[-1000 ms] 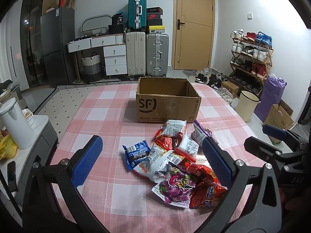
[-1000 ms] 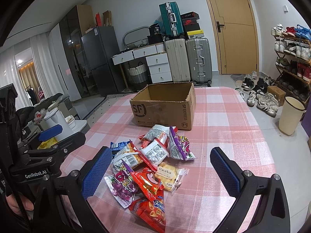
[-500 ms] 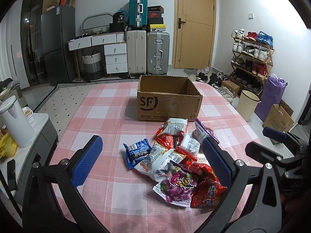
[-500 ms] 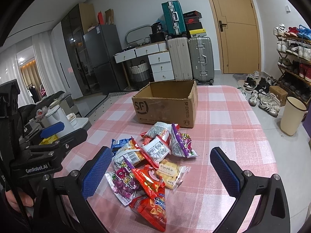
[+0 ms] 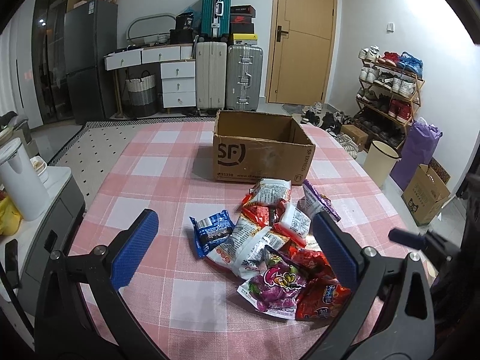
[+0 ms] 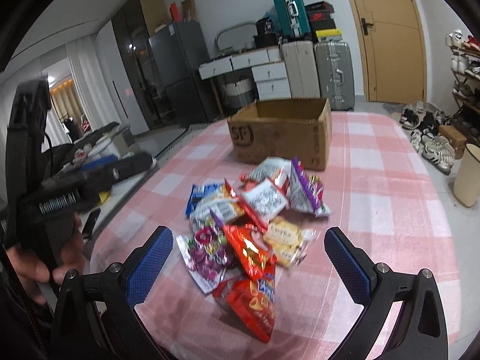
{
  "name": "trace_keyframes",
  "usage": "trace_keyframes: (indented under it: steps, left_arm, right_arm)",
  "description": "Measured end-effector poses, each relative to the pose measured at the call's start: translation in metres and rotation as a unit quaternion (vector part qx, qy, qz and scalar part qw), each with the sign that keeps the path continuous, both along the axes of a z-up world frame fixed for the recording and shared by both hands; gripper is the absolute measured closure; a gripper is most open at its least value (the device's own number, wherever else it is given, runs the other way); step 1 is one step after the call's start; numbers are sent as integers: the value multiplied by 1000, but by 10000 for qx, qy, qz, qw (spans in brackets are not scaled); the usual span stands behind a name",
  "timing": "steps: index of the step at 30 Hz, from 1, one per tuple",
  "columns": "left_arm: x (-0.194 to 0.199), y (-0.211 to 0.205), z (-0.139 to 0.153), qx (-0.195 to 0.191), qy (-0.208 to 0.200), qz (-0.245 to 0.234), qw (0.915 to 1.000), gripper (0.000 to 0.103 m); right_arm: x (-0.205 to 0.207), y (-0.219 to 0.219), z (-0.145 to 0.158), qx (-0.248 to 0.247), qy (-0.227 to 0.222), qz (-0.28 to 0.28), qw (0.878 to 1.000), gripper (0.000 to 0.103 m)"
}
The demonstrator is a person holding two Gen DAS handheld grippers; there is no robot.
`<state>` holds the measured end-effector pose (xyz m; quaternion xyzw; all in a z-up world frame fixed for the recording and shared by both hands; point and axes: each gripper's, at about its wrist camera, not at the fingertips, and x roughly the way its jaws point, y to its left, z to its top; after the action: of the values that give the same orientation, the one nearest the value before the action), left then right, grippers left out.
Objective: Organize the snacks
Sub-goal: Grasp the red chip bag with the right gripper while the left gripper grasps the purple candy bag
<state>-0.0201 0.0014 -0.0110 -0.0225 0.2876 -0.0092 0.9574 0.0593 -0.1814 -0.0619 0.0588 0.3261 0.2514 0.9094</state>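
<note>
Bare tablecloth [image 5: 144, 162] around snack pile [image 5: 270, 240] (box [image 5: 261, 156] behind)

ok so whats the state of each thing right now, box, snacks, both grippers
cardboard box: upright, top open, no snacks visible inside
snack packets: piled on the table in front of the box, sealed
left hand-held gripper: open, empty
right hand-held gripper: open, empty, above the pile
</note>
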Motion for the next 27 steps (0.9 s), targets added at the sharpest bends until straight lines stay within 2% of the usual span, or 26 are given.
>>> trace_keyframes:
  steps: [13, 27]
  left_arm:
    - [8, 8, -13, -99, 191, 68, 9997, 1]
    - [24, 28, -20, -208, 342, 170, 9991, 1]
  right_arm:
    - [-7, 17, -55, -304, 557, 338, 9974, 0]
    - [2, 26, -80, -258, 853, 456, 9950, 1]
